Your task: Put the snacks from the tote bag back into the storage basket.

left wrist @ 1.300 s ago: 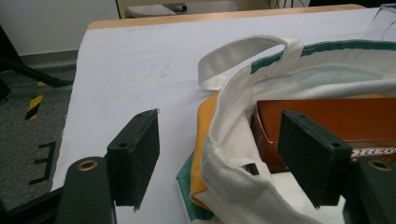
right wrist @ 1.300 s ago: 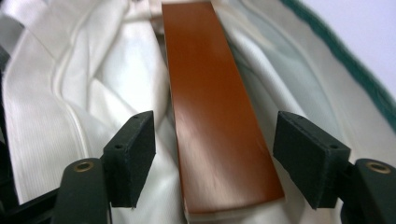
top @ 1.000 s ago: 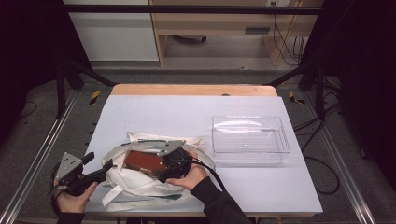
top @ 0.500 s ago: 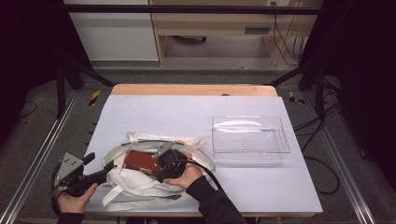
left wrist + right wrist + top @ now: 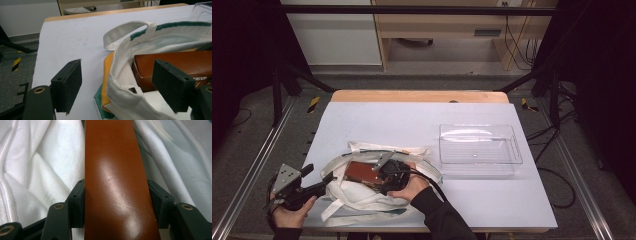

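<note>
High view: white table (image 5: pixel 422 125) with a clear tray (image 5: pixel 479 145) right of centre, dark room around. Lower left, the right gripper (image 5: pixel 387 175) has just been closing its jaws and pinches the brown box (image 5: pixel 362 172) inside the white bag (image 5: pixel 357 192).

Left gripper view: the left gripper (image 5: pixel 120 85) has its jaws spread wide around the bag rim, not pressing.

Right gripper view: pads flush on both box sides.

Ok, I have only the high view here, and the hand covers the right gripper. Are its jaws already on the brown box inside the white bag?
Observer: Yes. In the right gripper view, the right gripper has just been closing its jaws, and both pads now lie against the long sides of the brown box.
Operator: And the left gripper, does it hold the white cloth bag open?
Observer: No. In the left gripper view its jaws stand wide open. The bag's rim lies between them, but neither pad seems to touch it.
</note>
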### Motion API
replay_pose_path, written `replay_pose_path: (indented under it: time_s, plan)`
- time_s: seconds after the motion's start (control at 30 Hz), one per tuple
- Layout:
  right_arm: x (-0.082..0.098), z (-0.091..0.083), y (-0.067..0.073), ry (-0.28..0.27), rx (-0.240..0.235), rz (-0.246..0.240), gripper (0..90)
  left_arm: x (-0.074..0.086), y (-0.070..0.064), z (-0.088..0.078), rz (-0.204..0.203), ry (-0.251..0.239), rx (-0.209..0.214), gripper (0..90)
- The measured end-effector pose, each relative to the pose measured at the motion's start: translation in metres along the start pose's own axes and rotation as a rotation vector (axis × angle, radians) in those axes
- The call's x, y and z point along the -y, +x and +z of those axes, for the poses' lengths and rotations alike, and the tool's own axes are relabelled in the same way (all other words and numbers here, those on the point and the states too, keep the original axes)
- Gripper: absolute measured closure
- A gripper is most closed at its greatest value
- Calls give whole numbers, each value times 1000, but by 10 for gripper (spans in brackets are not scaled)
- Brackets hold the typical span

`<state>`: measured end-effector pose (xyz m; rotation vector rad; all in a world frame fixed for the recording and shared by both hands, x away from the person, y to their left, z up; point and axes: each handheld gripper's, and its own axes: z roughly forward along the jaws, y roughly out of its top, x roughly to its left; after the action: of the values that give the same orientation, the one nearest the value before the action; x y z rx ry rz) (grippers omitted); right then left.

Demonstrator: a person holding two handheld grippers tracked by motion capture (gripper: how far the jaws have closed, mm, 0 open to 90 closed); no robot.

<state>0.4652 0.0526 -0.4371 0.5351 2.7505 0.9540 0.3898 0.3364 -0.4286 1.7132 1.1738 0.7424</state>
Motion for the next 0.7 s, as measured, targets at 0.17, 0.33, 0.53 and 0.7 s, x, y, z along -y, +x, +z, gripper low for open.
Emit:
replay_pose_path:
  time_s: [0.17,0.33,0.53,0.7]
  plan:
    - [-2,-7,-1,-10,-8,-5,427,0,1,-1,-12,-10,-1,242]
    - [-3,-25,-3,-54,-15,8,428,0,3,-3,-27,-28,-10,244]
    - [-3,-46,-4,-120,-27,18,429,0,2,-3,-25,-25,-8,244]
    - [-5,-66,-1,-153,-44,6,429,1,2,-2,-21,-18,-6,242]
